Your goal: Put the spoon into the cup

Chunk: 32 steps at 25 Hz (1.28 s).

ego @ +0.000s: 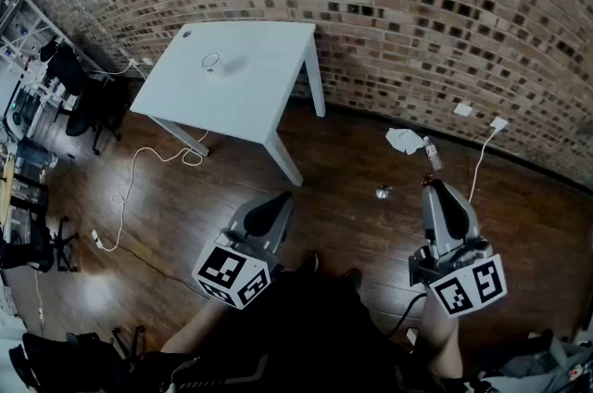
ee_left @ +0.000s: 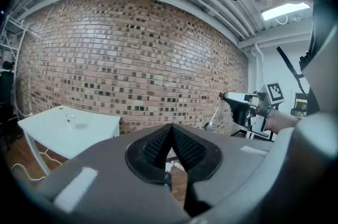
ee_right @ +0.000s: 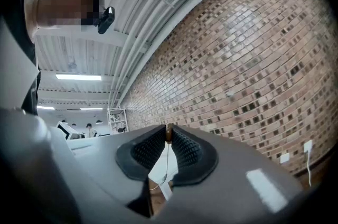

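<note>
- Head view: the person is seen standing well apart from the white table [ego: 269,95] at far left. The clear cup [ego: 211,62] stands upright on it, nr the far edge.
- The spoon [ee_left: 210,124] is pinched by its handle end in the R gripper [ee_right: 169,136]. Its bowl hangs down and to the left of the tips, over the floor, well apart from the cup.
- L gripper [ee_left: 170,130]: jaws are pressed together, w/ nothing betw. them.
- Step in hand, as judged: the spoon is to be carried across to the table.
- Only the handle tip is held, so swing is likely. The grip should be kept firm and the carry slow.
- The bowl should be brought above the cup, lowered inside the rim, and only then let go.
- A side knock could tip so light a cup. It could be steadied w/ the L gripper.
</note>
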Tool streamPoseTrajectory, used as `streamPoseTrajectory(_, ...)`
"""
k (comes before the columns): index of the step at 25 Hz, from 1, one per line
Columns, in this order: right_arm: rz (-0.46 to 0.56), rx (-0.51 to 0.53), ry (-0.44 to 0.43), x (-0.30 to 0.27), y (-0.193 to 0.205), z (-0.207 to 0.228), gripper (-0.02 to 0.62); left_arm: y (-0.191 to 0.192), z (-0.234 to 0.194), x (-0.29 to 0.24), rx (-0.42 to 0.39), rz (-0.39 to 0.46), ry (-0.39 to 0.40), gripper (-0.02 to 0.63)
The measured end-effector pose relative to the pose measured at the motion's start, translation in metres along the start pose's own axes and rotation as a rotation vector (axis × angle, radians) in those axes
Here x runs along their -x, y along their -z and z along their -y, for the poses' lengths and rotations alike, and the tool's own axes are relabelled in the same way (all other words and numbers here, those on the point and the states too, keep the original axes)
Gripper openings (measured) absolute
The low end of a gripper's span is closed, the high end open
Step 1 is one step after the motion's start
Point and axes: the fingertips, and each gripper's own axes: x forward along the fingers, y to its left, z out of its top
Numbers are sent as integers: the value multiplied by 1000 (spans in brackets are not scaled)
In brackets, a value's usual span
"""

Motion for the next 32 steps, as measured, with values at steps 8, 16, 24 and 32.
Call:
streamPoseTrajectory(8,-13,58,-35,-44,18,-45,43,12,-54,28,46,44,-4,-6)
streamPoseTrajectory(16,13,117,-4,-89,25,-117,43,8,-142,68,74,129,-4,-6)
streamPoseTrajectory(24,-4,126,-53,-165,58,-191,43,30,-245,131,147,137,-88,-6)
streamPoseTrajectory(32,-47,126,-184,-238,95,-257,43,36,-329,187,179,184,-229,-6)
